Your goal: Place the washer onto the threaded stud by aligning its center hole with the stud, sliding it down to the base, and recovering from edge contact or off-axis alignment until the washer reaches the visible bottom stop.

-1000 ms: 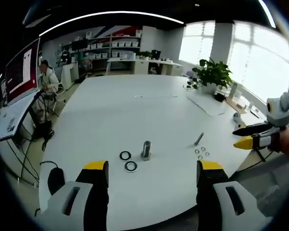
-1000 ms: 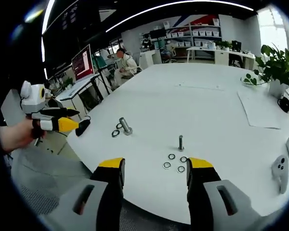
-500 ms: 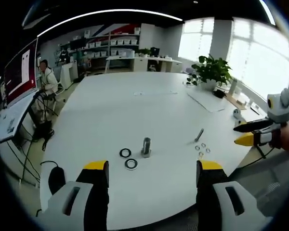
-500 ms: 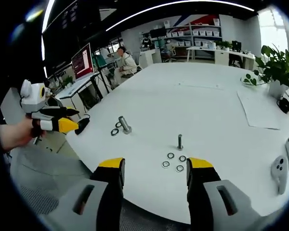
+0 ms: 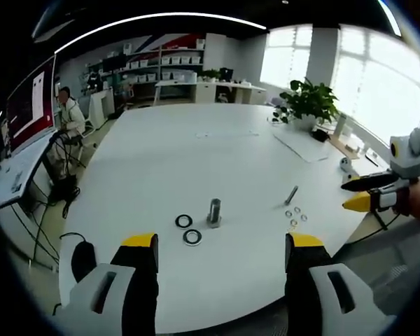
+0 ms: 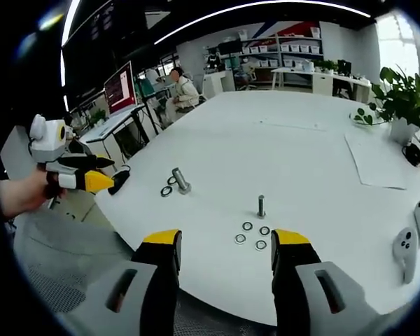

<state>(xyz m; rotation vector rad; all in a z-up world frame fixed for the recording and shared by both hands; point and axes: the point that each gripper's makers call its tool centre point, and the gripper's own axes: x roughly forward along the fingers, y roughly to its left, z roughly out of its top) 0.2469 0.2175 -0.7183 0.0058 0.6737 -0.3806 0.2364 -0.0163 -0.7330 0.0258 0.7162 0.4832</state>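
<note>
A: Can we read any writing?
B: None; it's too small. Our left gripper (image 5: 220, 241) and right gripper (image 6: 225, 238) are both spread wide, empty.
A: The washers?
B: Two large washers (image 5: 188, 229) lie beside the large stud (image 5: 213, 213); small washers (image 6: 250, 236) lie near the thin stud (image 6: 261, 206).

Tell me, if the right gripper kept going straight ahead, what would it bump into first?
Probably the four small metal washers on the white table, lying just ahead of the open right gripper, with the thin threaded stud standing right behind them. Depth is hard to judge here.
</note>
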